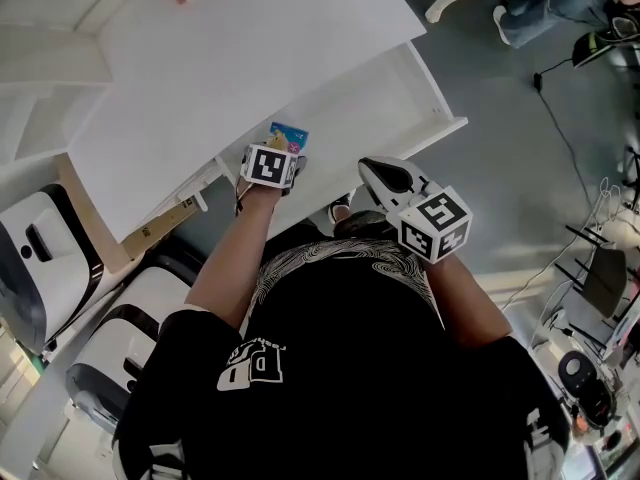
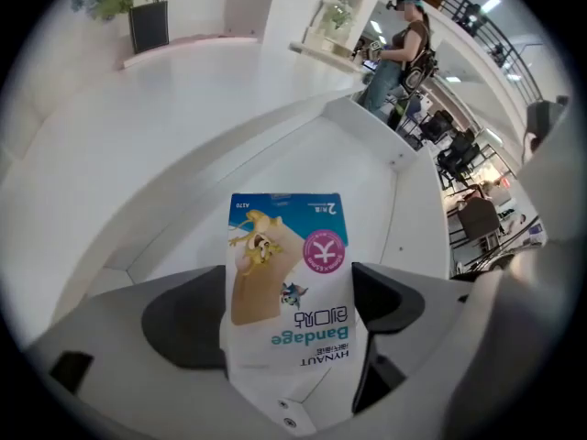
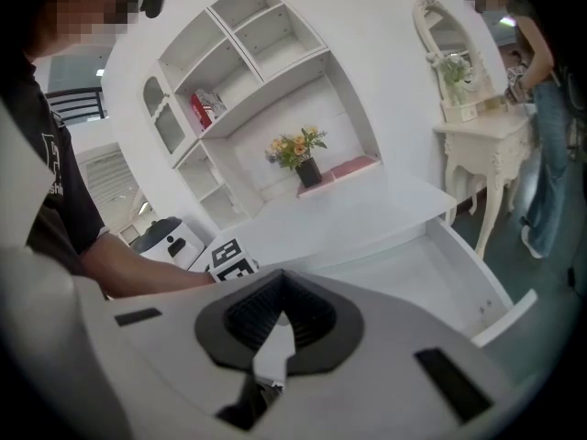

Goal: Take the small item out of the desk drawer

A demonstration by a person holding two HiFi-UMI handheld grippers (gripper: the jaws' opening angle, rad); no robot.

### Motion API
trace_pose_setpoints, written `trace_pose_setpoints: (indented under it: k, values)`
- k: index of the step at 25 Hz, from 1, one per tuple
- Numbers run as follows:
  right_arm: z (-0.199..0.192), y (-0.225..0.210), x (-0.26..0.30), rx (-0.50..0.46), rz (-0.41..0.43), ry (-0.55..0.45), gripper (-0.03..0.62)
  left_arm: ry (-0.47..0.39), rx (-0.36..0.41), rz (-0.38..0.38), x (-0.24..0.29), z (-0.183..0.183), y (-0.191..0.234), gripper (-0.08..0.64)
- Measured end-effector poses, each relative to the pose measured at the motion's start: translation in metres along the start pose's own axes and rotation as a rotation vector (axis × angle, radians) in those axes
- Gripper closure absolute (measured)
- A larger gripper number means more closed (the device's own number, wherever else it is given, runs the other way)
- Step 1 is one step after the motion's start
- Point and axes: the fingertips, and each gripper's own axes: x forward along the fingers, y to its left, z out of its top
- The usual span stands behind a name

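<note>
- While the left gripper (image 2: pixel 286 312) sits low in the centre of its own view, its two dark jaws are closed onto the sides of a bandage packet (image 2: pixel 287 246), holding it by its lower end.
- The packet stands free of the white drawer (image 2: pixel 367 177), which shows open behind it in the upper right of that view. It touches nothing except the jaws.
- In the head view the packet appears as a small blue and yellow patch. It lies just above the left gripper's marker cube, at the near edge of the white desk top (image 1: pixel 250 58) where the drawer begins.
- The right gripper (image 3: pixel 275 324) has its jaws drawn together with nothing between them. It hovers near the drawer front and holds nothing.
- Progress, as a judgement: the pick looks done and the packet seems lifted out. What remains is to carry it clear, and the drawer is not yet closed.
- The packet's long axis runs straight out along the jaws, vertical in the left gripper view.
- Its blue-banded end points to the top of the frame, and its print reads upside down.
- Its printed face is turned toward the camera.
</note>
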Motion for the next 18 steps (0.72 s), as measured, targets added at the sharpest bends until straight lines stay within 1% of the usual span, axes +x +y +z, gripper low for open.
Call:
trace_pose_setpoints:
  k: [5, 13, 15, 18]
  values:
    - [0.011, 0.011, -0.001, -0.010, -0.025, -0.040, 0.583, -0.081, 0.049, -0.047, -0.036, 0.015, -0.012, 0.143]
    - [0.028, 0.040, -0.006, -0.038, -0.062, -0.100, 0.583, -0.219, 0.100, -0.115, -0.097, 0.031, -0.027, 0.143]
    - [0.032, 0.047, -0.007, -0.042, -0.071, -0.118, 0.583, -0.266, 0.105, -0.150, -0.112, 0.034, -0.032, 0.143]
    - [0.037, 0.058, -0.010, -0.046, -0.087, -0.141, 0.583, -0.363, 0.101, -0.241, -0.142, 0.039, -0.043, 0.143]
